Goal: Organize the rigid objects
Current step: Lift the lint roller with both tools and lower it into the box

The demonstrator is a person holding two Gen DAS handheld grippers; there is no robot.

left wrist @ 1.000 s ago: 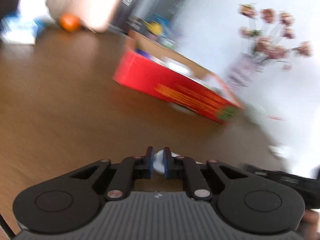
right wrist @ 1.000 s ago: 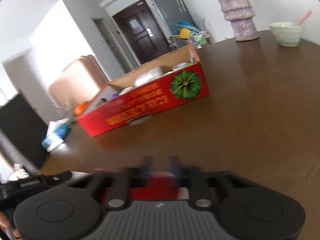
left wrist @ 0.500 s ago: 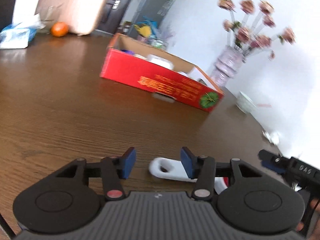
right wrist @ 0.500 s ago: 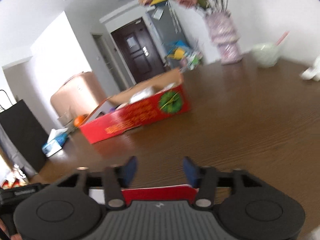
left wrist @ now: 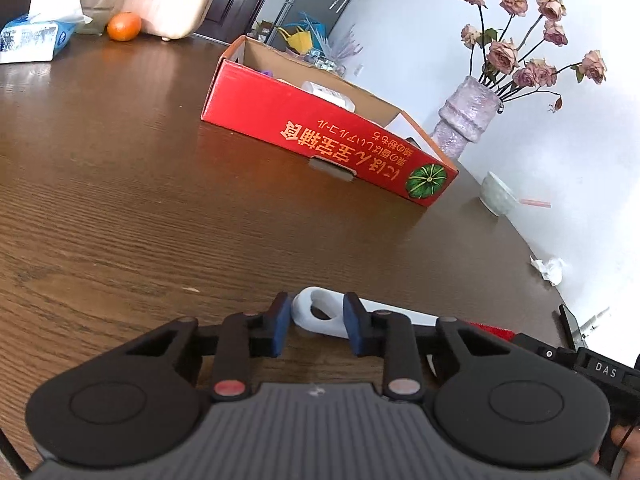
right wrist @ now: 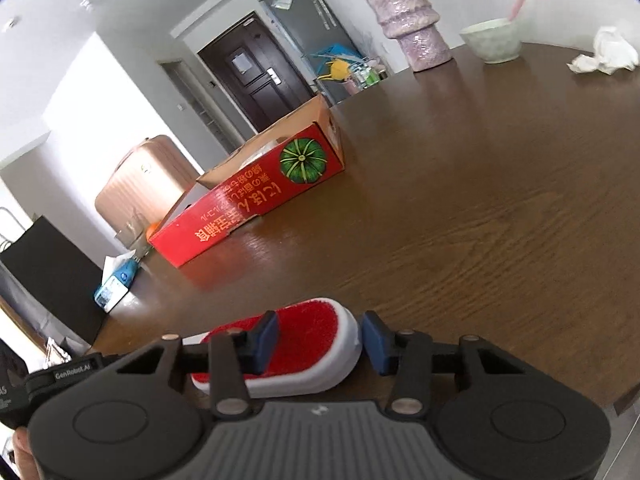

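Observation:
A white brush with a red bristle face [right wrist: 308, 326] lies on the brown table [left wrist: 120, 184] near its front edge. The brush's white loop handle [left wrist: 304, 314] sits between the blue pads of my left gripper [left wrist: 316, 320], whose jaws are closing and touch both sides of the loop. My right gripper [right wrist: 316, 336] is closing on the brush head, its pads against the head's sides. Further back on the table stands an open red cardboard box [left wrist: 320, 128] [right wrist: 248, 208] with several items inside.
Right of the box stand a purple vase of dried roses [left wrist: 464, 120] and a pale bowl [left wrist: 496, 198]. Crumpled white paper [left wrist: 550, 270] lies by the right edge. A tissue pack [left wrist: 32, 36] and an orange [left wrist: 124, 26] sit far left.
Both grippers went from shut to wide open and have narrowed around the brush. Both hands have slid forward over the table, so that the loop and the brush head now sit between the pads.

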